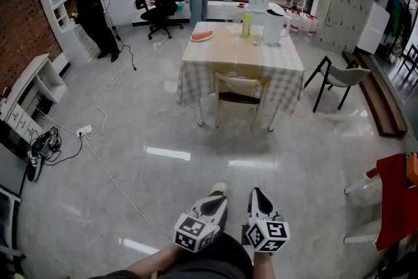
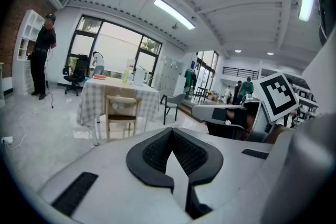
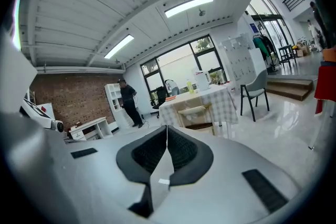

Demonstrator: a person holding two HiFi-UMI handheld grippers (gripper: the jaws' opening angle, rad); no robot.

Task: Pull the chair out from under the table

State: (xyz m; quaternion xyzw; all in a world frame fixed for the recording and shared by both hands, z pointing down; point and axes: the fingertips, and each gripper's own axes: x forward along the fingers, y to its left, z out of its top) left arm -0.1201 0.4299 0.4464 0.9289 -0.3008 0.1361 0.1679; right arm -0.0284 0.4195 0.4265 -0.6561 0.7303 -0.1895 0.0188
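A pale wooden chair [image 1: 240, 91] stands tucked under the near side of a table [image 1: 230, 52] with a checked cloth, across the floor from me. In the head view both grippers are low at the bottom edge, far short of the chair. My left gripper [image 1: 219, 189] is shut with nothing between its jaws, and my right gripper [image 1: 255, 193] beside it is shut and empty too. The left gripper view shows the left gripper [image 2: 170, 131] pointing toward the chair [image 2: 121, 112] and table [image 2: 90, 98]. In the right gripper view, the right gripper [image 3: 167, 128] faces the chair [image 3: 195, 113].
A plate [image 1: 202, 36], a yellow bottle [image 1: 246, 24] and a white jug [image 1: 274, 27] stand on the table. A grey chair [image 1: 342, 78] is at its right. A cable [image 1: 111, 174] crosses the floor at left. Two people [image 1: 91, 6] stand at the back by shelves and an office chair [image 1: 160, 10].
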